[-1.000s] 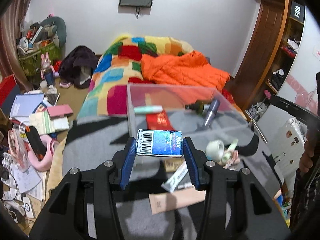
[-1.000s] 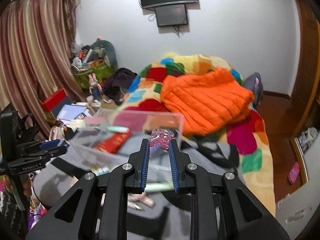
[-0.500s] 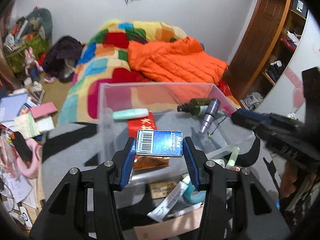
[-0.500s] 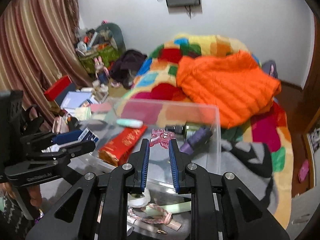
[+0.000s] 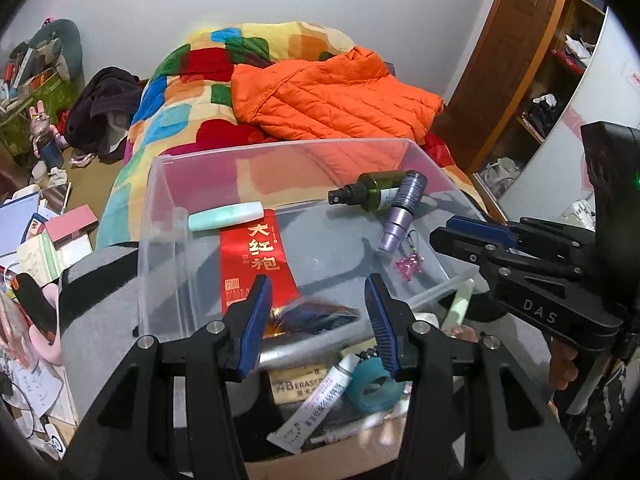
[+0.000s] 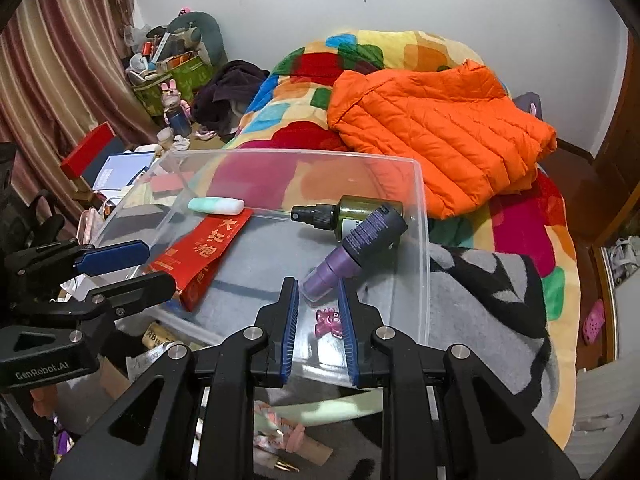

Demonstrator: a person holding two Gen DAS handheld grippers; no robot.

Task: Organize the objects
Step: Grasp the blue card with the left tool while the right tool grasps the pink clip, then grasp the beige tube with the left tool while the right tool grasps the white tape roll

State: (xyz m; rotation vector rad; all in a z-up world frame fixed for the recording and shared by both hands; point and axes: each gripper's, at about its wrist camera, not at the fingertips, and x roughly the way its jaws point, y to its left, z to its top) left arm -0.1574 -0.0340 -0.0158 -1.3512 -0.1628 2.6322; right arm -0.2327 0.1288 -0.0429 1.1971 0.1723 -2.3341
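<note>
A clear plastic bin [image 5: 160, 208] [image 6: 422, 240] sits on a grey blanket. In it lie a red packet [image 5: 252, 256] [image 6: 204, 244], a mint tube [image 5: 226, 216] [image 6: 216, 205], a green spray bottle [image 5: 372, 194] [image 6: 352, 212], a purple bottle [image 5: 400, 216] [image 6: 356, 248] and a pink charm [image 5: 408, 266] [image 6: 328, 322]. A blurred blue box [image 5: 316, 316] lies at the bin's near wall below my left gripper [image 5: 318, 316], which is open and empty. My right gripper [image 6: 318, 328] is open over the pink charm, empty.
In front of the bin lie a white tube [image 5: 312, 404], a teal ring [image 5: 372, 384], an eraser box [image 5: 296, 380] and a pale green stick [image 6: 328, 408]. A bed with an orange jacket [image 6: 432, 128] is behind. Floor clutter is at left [image 5: 40, 240].
Both grippers moved forward over the bin and opened. The blue box left my left gripper and the pink charm left my right gripper; both are now in the bin.
</note>
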